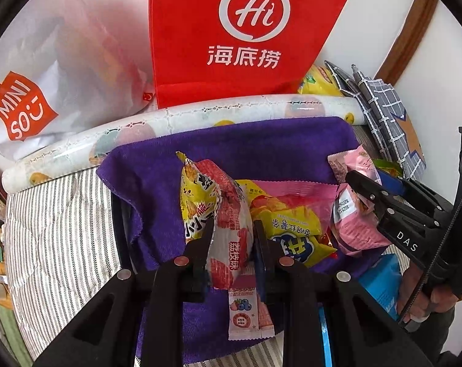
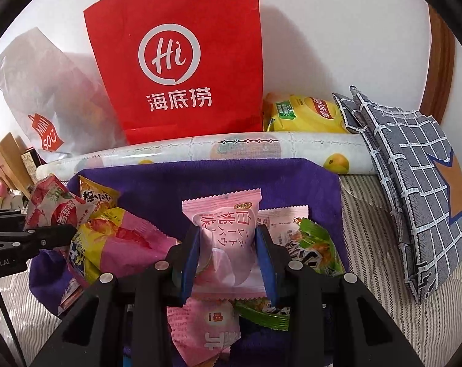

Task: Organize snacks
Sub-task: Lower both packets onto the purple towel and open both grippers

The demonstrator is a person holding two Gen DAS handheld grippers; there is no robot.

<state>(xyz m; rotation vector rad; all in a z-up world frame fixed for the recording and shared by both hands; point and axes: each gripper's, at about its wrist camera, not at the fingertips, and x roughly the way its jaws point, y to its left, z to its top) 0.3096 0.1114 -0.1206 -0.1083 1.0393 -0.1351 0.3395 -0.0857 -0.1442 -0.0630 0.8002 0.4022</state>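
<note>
My left gripper (image 1: 234,238) is shut on a red-and-white lychee snack pack (image 1: 231,214) and holds it above a purple cloth (image 1: 157,177). My right gripper (image 2: 227,250) is shut on a pink peach snack pack (image 2: 224,232), also seen at the right of the left wrist view (image 1: 353,217). Yellow snack packs (image 1: 292,223) and a pink one (image 2: 133,244) lie in a heap on the cloth between the grippers. A green pack (image 2: 313,247) and another pink pack (image 2: 200,324) lie under the right gripper. A berry stick pack (image 1: 243,315) lies below the left gripper.
A red paper bag (image 2: 175,61) and a white Miniso bag (image 2: 44,98) stand against the back wall. A printed roll (image 2: 231,150) lies across behind the cloth. A yellow chip bag (image 2: 307,113) and checked grey fabric pouches (image 2: 414,177) sit at the right. The surface is striped.
</note>
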